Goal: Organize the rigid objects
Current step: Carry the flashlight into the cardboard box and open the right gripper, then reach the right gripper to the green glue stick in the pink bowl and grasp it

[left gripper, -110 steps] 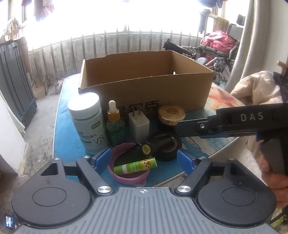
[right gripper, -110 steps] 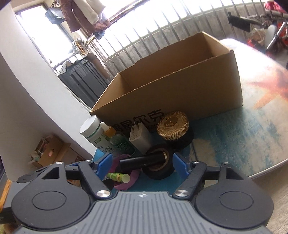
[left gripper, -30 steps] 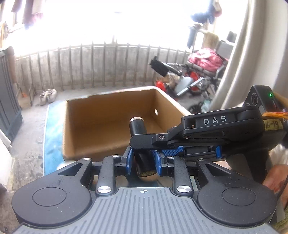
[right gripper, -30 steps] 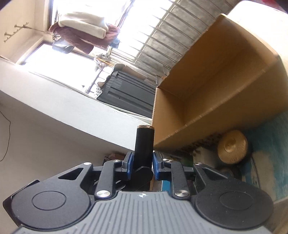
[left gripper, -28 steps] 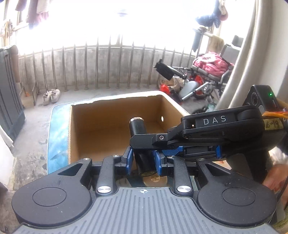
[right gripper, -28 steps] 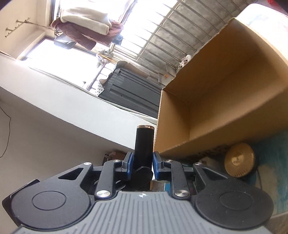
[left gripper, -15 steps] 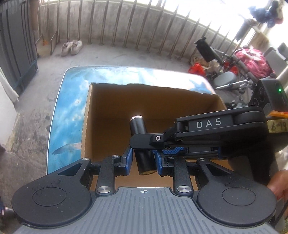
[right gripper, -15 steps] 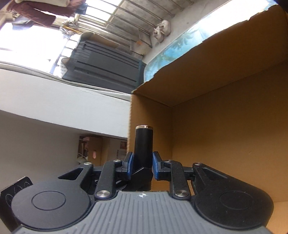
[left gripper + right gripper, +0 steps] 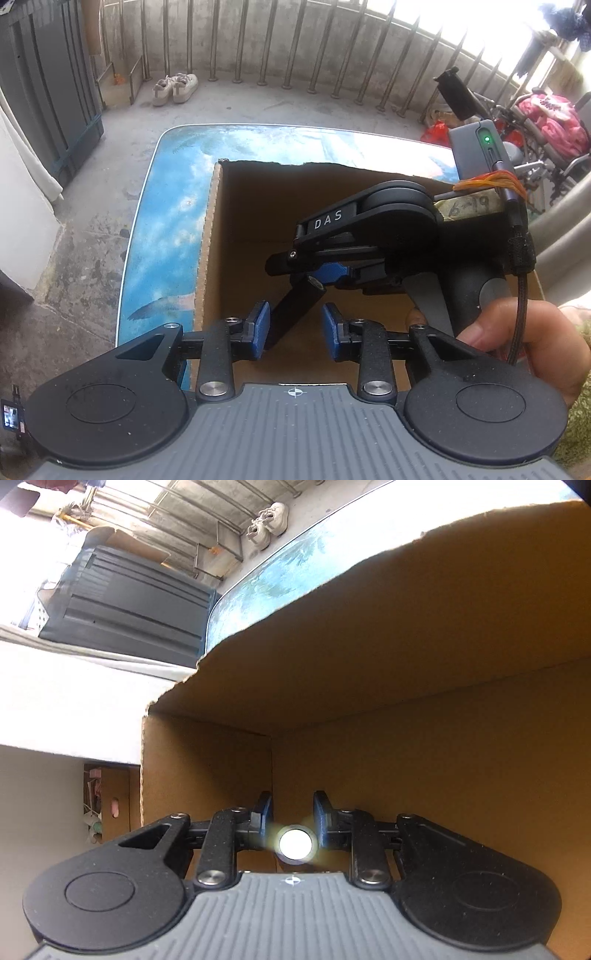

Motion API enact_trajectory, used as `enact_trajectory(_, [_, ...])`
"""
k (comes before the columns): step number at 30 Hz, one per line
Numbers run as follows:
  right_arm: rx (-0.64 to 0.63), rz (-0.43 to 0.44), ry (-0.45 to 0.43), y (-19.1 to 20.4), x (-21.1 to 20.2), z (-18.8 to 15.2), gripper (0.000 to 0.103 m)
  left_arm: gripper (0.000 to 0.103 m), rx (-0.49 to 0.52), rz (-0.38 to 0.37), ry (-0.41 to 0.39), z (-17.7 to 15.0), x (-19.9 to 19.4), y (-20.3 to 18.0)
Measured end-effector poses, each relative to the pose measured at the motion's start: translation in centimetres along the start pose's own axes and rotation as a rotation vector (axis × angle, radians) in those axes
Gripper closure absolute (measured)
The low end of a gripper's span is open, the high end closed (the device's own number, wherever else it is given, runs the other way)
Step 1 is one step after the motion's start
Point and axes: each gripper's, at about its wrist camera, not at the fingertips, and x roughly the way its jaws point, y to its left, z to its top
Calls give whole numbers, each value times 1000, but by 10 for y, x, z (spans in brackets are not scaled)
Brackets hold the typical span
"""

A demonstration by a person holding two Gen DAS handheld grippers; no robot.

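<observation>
On your right claw point(image 9: 334, 271), the white letters "DAS" stood along the upper black arm. A yellowish paper tag point(image 9: 467, 208) strapped behind it carried handwriting that looked like "6-19". You had nothing else legible.

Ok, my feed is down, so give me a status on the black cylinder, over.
Left gripper open, empty, above the cardboard box. Right gripper inside box, grip unclear. Black cylinder tilted at its tips, inside box. Nothing blocking.

Matt brown cardboard box point(image 9: 236, 206) — rough torn rim; smooth black flashlight point(image 9: 295, 310) — glossy printed tabletop point(image 9: 166, 229)
</observation>
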Motion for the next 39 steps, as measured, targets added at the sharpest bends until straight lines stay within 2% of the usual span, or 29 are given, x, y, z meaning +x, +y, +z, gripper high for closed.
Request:
enact_trajectory(1, [10, 5, -3, -1, -2, -1, 75, 71, -5, -7, -7, 0, -3, 1])
enact_trajectory(3, [16, 21, -25, 0, -9, -1, 62, 70, -13, -18, -23, -1, -10, 3])
enact_trajectory(5, [17, 36, -64, -2, -20, -5, 57, 68, -20, -28, -43, -3, -18, 4])
enact_trajectory(10, [58, 118, -133, -10, -52, -9, 57, 66, -21, -57, -103, -9, -44, 5])
enact_trajectory(14, [55, 184, -184, -14, -86, -28, 57, 63, 8, -82, -159, -20, -70, 5])
enact_trajectory(22, [-43, 295, -253, -35, -171, -112, 57, 60, 64, -140, -228, -69, -114, 16])
enact_trajectory(26, [-105, 350, -264, -53, -210, -155, 57, 60, 81, -159, -219, -101, -120, 25])
enact_trajectory(29, [-135, 373, -245, -68, -223, -186, 57, 60, 103, -159, -199, -124, -114, 27])
enact_trajectory(35, [-67, 356, -168, -87, -179, -235, 58, 60, 184, -138, -137, -164, -85, 19])
enact_trajectory(39, [-7, 304, -137, -99, -143, -245, 61, 60, 247, -134, -111, -182, -68, 11])
